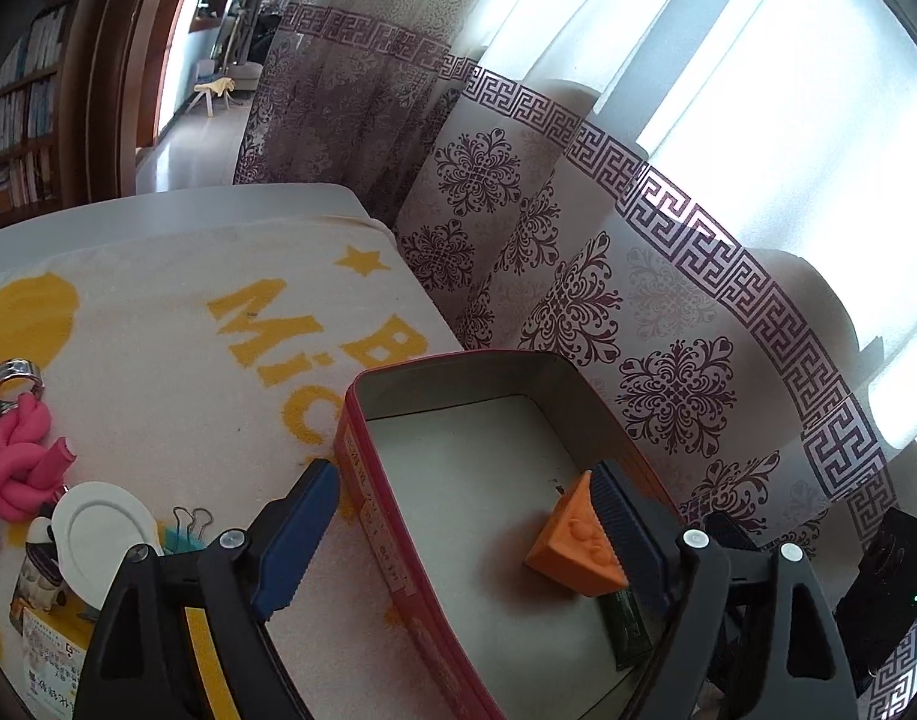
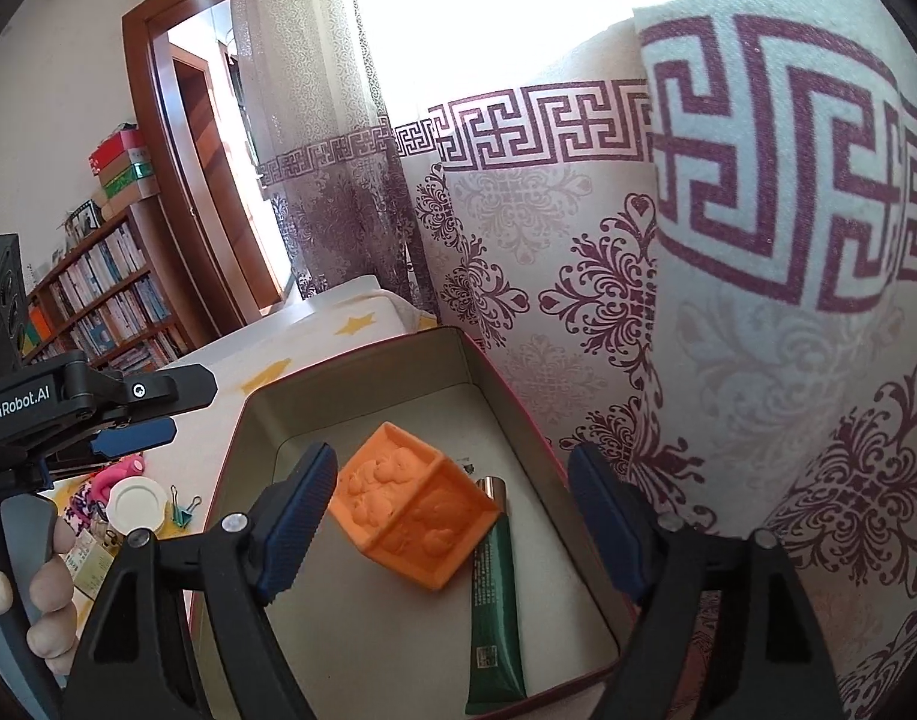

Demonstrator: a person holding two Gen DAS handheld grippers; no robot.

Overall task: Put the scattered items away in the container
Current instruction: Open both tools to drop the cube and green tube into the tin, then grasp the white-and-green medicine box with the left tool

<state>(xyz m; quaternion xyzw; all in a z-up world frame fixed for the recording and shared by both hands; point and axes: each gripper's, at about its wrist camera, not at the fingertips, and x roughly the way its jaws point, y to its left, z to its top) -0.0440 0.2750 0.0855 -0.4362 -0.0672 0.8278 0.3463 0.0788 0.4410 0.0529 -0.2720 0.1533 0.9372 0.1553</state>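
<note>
We are reaching next for the clutter lying left of the tin (image 1: pixel 362 468).
Our left hand-held gripper (image 1: pixel 464 534), gaping wide and empty, is sitting nearer the pink knot (image 1: pixel 20 468) than the right one (image 2: pixel 452 516), likewise wide.

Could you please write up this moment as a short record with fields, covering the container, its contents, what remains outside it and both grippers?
container: red tin, lid off
inside: orange block; green tube beside it
outside on towel: pink knot, white lid, binder clips
left gripper: open, straddling the tin's wall
right gripper: open, above the block
</note>
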